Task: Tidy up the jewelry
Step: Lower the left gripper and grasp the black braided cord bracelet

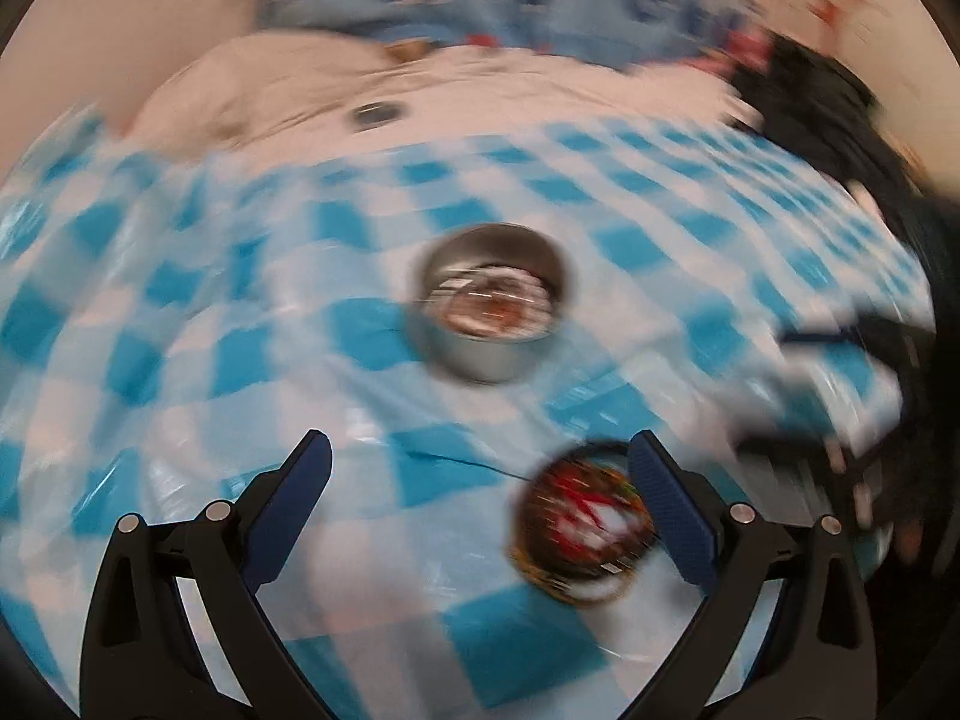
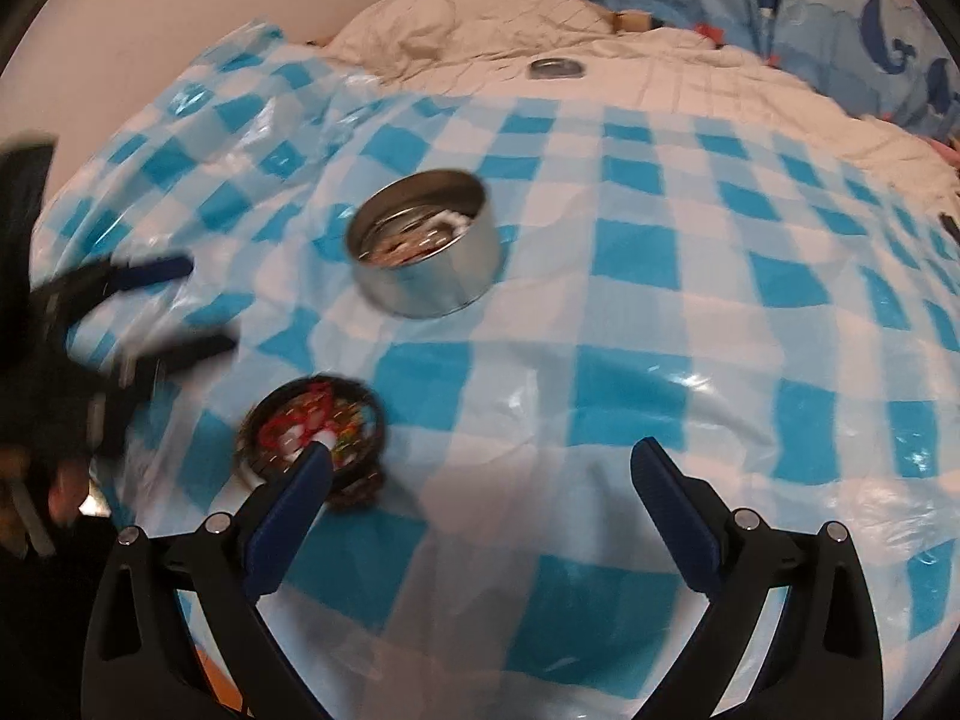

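Both pairs of jaws spread wide, pinching nothing. Left gripper [image 1: 480, 492] hung above the blue-and-white checked plastic sheet [image 1: 180, 276] laid over the bed [image 2: 480, 12], view smeared by motion blur. Right gripper [image 2: 480, 480] hung above the same sheet, also empty.

Round metal tin [image 2: 429, 285] stood upright near the middle of the sheet, lid off, with pale and brownish jewelry pieces [image 2: 420, 240] inside, too blurred to tell apart. Same tin [image 1: 492, 354] sat straight ahead of the left gripper, well apart from its fingertips.

Dark round bangle bundle [image 2: 312, 432], stuffed with red, white and multicoloured bits, lay flat on the sheet nearer its front edge, apart from the tin. Seen from the right wrist, partly hidden behind the left finger [image 2: 288, 510] of that gripper; contact could not be told. Seen from the left wrist, the same bundle [image 1: 576, 522] lay just beside the right-hand finger [image 1: 672, 504], toward the inside of the gap.

Small flat metal lid [image 2: 555, 68] rested on the cream quilt beyond the sheet's far edge. Whale-print blue bedding [image 2: 840, 18] bunched at the bed's far right corner.

Left gripper [image 2: 120, 312] also showed blurred at the left edge of the right wrist view.
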